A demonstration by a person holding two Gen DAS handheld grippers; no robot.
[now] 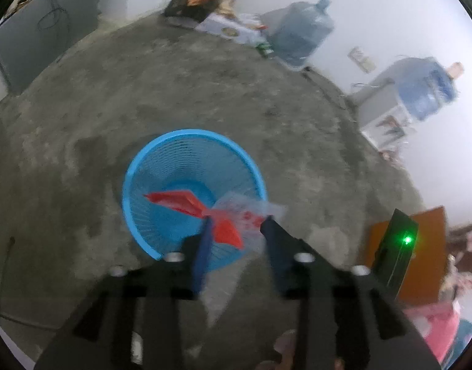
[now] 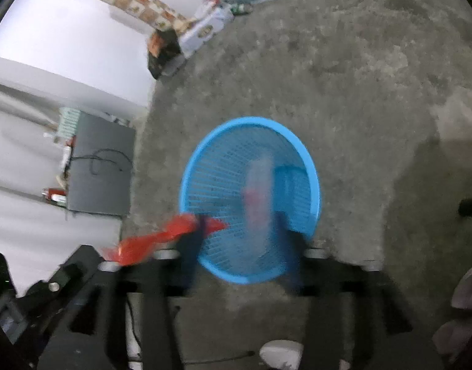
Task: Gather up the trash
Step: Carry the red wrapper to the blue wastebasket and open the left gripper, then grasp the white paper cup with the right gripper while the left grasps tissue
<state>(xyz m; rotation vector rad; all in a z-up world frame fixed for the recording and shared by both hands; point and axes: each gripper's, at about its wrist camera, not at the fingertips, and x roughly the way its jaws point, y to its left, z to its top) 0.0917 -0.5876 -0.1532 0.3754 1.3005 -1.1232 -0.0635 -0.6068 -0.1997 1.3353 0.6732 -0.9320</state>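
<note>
Both tools (image 1: 237, 223) (image 2: 240, 219) gape over the blue basket (image 2: 309, 160); falling wrappers (image 1: 186, 203) (blurred) unidentifiable.

Honestly can't make out much here. In my right wrist view the see-through plastic wrapper (image 2: 259, 194) is just a pale smear over the round blue mesh basket (image 2: 205, 160), and my right gripper (image 2: 240, 225) is blurred too. The crinkly red plastic wrapper (image 2: 162, 237) half hides behind my finger. My left gripper (image 1: 236, 226) covers the basket's near rim.
</note>
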